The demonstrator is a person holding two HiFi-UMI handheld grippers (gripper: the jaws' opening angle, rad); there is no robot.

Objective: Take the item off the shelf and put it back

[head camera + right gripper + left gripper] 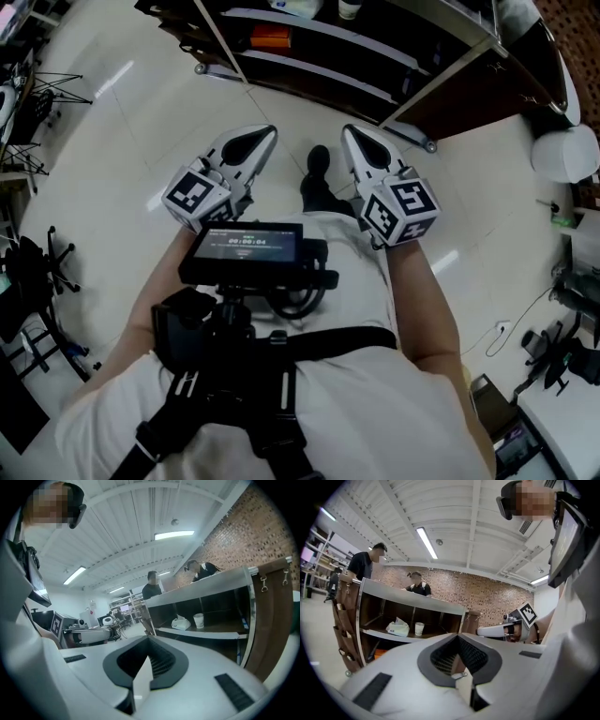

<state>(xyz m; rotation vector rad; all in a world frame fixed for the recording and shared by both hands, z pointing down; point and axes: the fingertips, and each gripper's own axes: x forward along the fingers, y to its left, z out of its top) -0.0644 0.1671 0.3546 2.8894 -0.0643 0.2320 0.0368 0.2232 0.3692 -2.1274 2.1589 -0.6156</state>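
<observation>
Where head view crops shelf (pixel 319 32), gripper views show 2 people (pixel 365 564)

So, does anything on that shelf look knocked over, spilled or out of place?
Nothing stands out: the paper cup stands upright on the shelf beside the white bag, and nothing looks spilled.

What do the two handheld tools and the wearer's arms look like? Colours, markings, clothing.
The left tool and right tool are white tapered shells with black ribbed pads inside. Each carries a white cube with black square markers: left cube, right cube. The person wears a white short-sleeved shirt under black harness straps.
</observation>
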